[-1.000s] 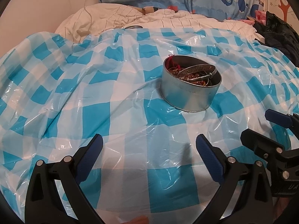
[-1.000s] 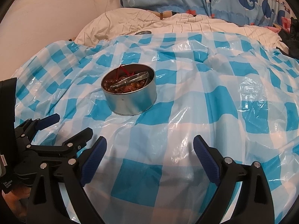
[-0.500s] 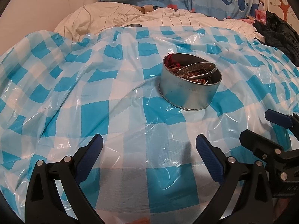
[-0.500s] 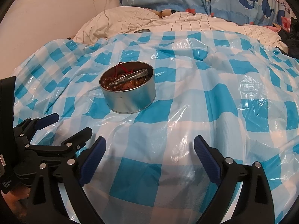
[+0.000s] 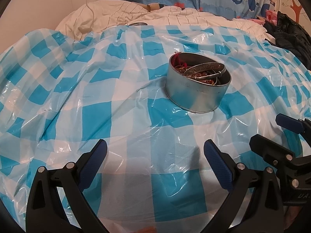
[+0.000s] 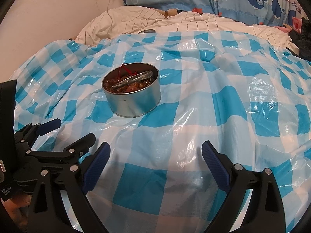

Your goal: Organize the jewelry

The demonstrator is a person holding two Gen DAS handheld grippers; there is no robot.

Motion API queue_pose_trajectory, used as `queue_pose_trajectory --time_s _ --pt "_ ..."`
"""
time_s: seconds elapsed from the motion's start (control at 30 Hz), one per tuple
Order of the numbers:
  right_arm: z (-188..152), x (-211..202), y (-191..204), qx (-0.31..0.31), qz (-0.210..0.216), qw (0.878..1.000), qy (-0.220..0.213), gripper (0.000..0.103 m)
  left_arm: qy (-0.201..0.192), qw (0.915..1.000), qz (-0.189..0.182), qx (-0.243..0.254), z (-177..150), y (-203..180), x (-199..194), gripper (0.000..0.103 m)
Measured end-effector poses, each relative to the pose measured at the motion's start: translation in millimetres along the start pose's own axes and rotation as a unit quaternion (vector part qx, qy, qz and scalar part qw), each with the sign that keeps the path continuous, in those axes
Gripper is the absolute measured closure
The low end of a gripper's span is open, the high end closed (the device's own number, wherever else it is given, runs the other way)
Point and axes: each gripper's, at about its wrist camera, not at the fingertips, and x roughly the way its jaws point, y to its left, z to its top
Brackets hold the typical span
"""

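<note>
A: Left wrist view, status?
B: I read the left tool released, jaws spread over the checked plastic sheet. Metal tin holding beads and a bangle sits right of centre.

A: Right wrist view?
B: I read the right tool released. Tin upper left of centre; left tool at lower left.

One round metal tin. One silver bangle on top inside it. One red cord. Amber-brown beads: many, approx. a dozen+ visible, exact no. unclear. Two grippers: left gripper, right gripper. One checked plastic sheet.
</note>
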Motion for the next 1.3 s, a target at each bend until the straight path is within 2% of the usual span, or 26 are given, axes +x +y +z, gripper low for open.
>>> queue_pose_trajectory --time_s 1.3 --pt "-5.7 3.2 -1.1 0.001 -0.002 1.000 0.005 0.012 0.010 0.9999 0.005 0.002 -1.8 0.9 5.1 0.007"
